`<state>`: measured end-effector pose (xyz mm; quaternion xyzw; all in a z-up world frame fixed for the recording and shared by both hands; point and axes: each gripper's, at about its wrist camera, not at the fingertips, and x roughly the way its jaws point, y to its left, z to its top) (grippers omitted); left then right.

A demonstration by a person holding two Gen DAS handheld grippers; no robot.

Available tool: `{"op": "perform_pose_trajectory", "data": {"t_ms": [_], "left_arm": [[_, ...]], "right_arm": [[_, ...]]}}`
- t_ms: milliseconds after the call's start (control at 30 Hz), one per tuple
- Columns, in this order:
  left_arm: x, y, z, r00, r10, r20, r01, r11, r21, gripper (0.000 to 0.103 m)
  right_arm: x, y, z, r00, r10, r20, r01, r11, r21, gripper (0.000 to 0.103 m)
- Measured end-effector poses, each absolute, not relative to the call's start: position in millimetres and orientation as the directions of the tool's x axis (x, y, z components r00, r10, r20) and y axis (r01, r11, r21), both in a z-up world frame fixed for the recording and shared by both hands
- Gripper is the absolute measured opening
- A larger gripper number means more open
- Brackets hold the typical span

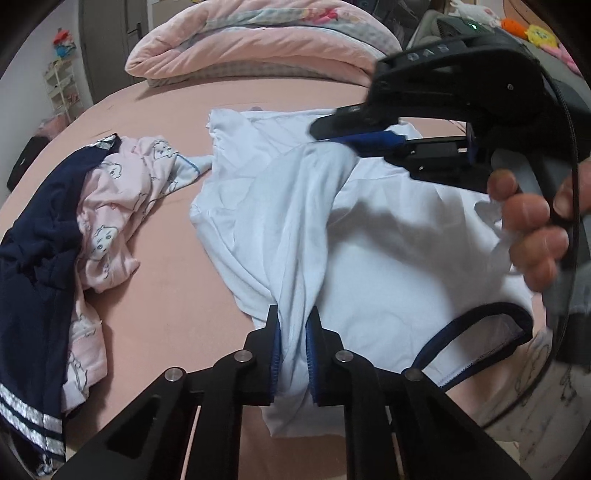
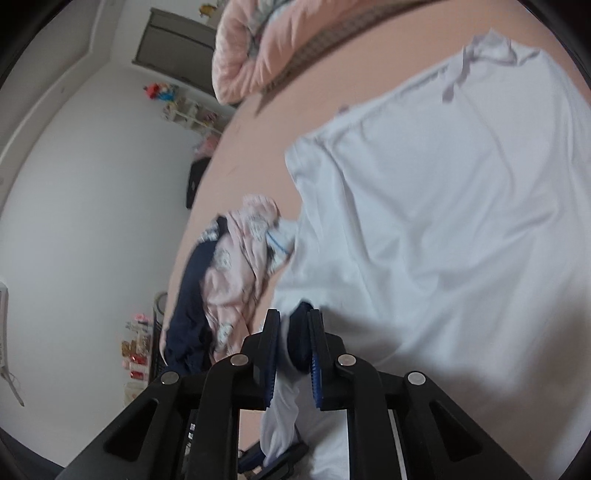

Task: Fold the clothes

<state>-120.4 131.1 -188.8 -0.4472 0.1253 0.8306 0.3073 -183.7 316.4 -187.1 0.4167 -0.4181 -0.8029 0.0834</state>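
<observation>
While looking along the left hand-held gripper [image 1: 293, 332], found its jaws drawn narrow and pinching a raised ridge of the white T-shirt [image 1: 388, 258] between the blue pads. Found the right hand-held gripper [image 2: 294, 332] likewise nearly closed, clamped on a bunched fold of the same shirt with a dark-blue edge showing between its pads. Saw that gripper from the left wrist too [image 1: 332, 136], at the far right above the shirt, gripped by a person's hand [image 1: 532, 236].

Noted the shirt lying mostly spread on a bed with a plain pink sheet [image 1: 166, 277], its navy-trimmed neckline [image 1: 472, 328] at the near right and its body lifted into a crease between the two grips. Noted a crumpled heap to the left, just apart from the shirt: a navy garment [image 1: 33, 266] with pale stripes, and touching it a pink printed garment [image 1: 110, 206].

Saw a folded pink quilt [image 1: 258, 44] at the far end of the bed. Made out beyond it a grey door [image 1: 107, 44], a small white shelf [image 1: 61, 88] with bright odds and ends against a pale wall [image 2: 92, 203], a dark bag [image 1: 24, 166] by the bed's left edge, and soft toys [image 1: 539, 33] at the far right.
</observation>
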Motion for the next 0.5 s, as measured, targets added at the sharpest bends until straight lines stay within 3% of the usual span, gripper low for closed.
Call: {"op": "perform_pose_trajectory", "data": {"t_ms": [300,333,400,500], "left_arm": [[-113.5,130.5,-190.4,-0.373,0.408,-0.833,-0.625,-0.775,-0.100,0.008],[-114.2,130.8,-191.5,-0.367,0.404,-0.838,-0.622,-0.777,-0.102,0.008],[-116.4,130.3,-191.7,-0.353,0.401,-0.845,-0.615,-0.780,-0.113,0.009],[-121.4,126.7,-187.9,-0.323,0.415,-0.850,-0.602,-0.784,-0.155,0.010]], "right_arm": [[-160.9,334.1,-194.1,-0.573,-0.507,-0.643,-0.282,-0.615,0.736,0.015],[-159.7,333.9,-195.4,-0.567,-0.508,-0.649,-0.291,-0.614,0.734,0.018],[-157.8,333.0,-197.6,-0.544,-0.511,-0.666,-0.298,-0.624,0.722,0.050],[-153.2,330.5,-201.2,-0.524,-0.513,-0.680,-0.308,-0.630,0.713,0.054]]}}
